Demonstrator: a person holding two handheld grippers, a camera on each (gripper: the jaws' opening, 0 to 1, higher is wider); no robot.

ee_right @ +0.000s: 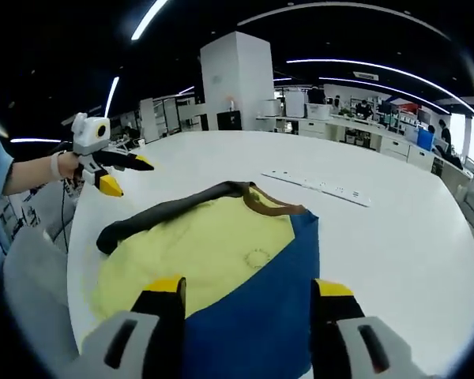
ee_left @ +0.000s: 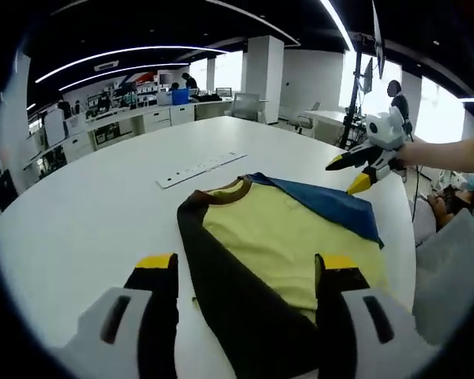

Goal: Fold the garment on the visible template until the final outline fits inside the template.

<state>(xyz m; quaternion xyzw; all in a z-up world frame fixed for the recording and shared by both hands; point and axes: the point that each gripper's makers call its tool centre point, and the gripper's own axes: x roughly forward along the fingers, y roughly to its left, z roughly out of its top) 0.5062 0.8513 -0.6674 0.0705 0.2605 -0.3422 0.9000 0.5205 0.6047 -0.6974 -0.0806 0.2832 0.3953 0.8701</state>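
A yellow shirt lies flat on the white table. It has a brown collar, a black sleeve and a blue sleeve, and the blue one lies folded over its body. My left gripper is open just above the shirt's near edge, holding nothing. The right gripper hangs open in the air past the blue sleeve. In the right gripper view the shirt spreads out with the blue part between my open right gripper. The left gripper hovers open beyond the black sleeve.
A long white strip lies on the table beyond the collar, also seen as the strip. The table edge curves close on the shirt's side. A grey chair back stands beside it. Desks, a pillar and people fill the background.
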